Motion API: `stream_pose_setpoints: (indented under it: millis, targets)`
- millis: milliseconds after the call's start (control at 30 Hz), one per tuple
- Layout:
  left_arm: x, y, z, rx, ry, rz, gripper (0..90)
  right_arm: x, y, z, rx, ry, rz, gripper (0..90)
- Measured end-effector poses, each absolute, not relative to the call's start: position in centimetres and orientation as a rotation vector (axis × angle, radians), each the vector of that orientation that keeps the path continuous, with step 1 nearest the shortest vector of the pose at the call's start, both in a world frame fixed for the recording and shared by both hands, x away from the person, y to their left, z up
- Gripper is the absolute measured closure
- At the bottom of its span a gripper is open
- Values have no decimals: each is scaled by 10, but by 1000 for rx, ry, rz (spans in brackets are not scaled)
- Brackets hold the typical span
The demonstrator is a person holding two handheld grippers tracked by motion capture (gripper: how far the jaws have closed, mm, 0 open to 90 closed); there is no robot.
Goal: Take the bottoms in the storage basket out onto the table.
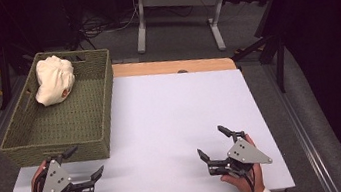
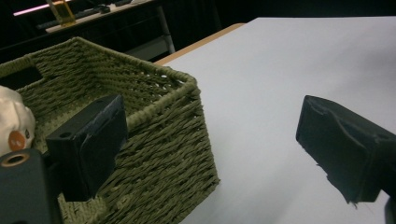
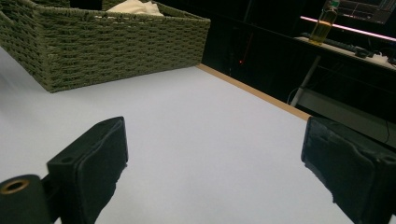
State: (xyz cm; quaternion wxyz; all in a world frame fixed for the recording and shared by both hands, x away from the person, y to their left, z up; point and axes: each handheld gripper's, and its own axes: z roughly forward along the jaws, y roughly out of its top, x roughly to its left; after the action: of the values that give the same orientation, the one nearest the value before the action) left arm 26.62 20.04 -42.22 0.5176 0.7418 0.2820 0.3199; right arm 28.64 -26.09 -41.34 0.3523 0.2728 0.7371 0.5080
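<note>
Basket (image 1: 92, 121) holds cream bundle (image 1: 54, 79); left tool (image 1: 86, 164), right tool (image 1: 214, 145) spread, empty.

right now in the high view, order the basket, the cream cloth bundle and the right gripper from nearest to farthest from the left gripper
1. basket: its front wall is just above the left gripper.
2. right gripper: across the table, lower right.
3. cream cloth bundle: in the basket's far left corner.

obstacle: woven basket (image 1: 61, 126) fills table's (image 1: 182, 119) far-left corner, running down the left edge, walls tall | inside: cream cloth bundle (image 1: 54, 79) at its far end, near end free | free: table centre, right edge, near edge
</note>
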Motion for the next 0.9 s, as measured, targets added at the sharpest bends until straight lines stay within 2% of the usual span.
stream_pose_setpoints:
  millis: [667, 900]
  targets:
    - [281, 224, -391, 1729, 752, 836, 95, 288, -262, -413, 723, 1905, 1319, 81]
    - [295, 231, -367, 1747, 748, 875, 95, 288, -262, -414, 732, 1908, 1320, 82]
